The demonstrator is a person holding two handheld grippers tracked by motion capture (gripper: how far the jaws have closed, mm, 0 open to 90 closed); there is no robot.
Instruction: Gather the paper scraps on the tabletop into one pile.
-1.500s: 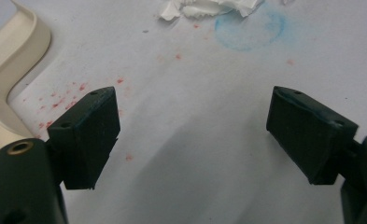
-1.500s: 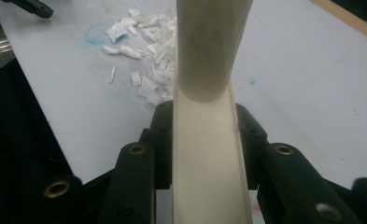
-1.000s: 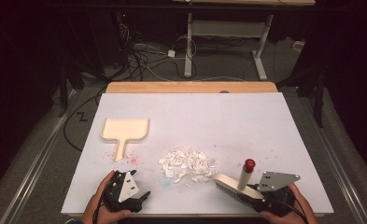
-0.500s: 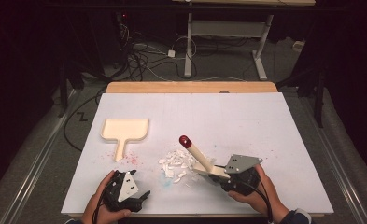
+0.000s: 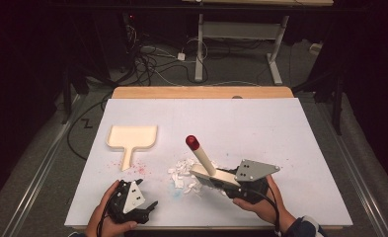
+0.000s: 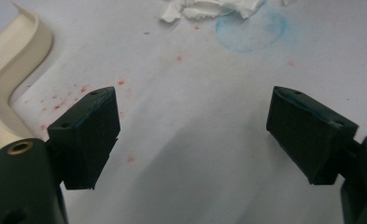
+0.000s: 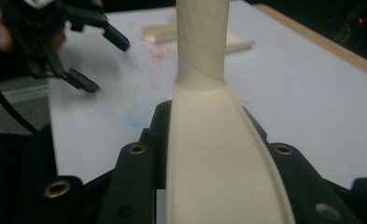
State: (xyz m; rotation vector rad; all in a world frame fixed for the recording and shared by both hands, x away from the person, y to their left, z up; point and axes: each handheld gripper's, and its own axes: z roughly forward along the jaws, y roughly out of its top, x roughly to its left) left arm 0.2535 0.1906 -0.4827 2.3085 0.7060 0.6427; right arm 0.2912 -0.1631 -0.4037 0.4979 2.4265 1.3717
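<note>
cream plastic brush with red-tipped handle (image 5: 201, 155) | clamped in right gripper (image 5: 220, 178), over white paper scraps (image 5: 184, 173) | left gripper (image 5: 148, 207) unclenched, beside scraps

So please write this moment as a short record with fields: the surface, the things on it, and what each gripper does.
surface: white sheet with red and blue stains
dustpan: cream dustpan, lying flat at the left
scraps: white paper scraps, piled near the middle
left gripper: left gripper, jaws wide apart, nothing between them
right gripper: right gripper, shut on the cream brush, whose red-tipped handle tilts up over the scraps
</note>
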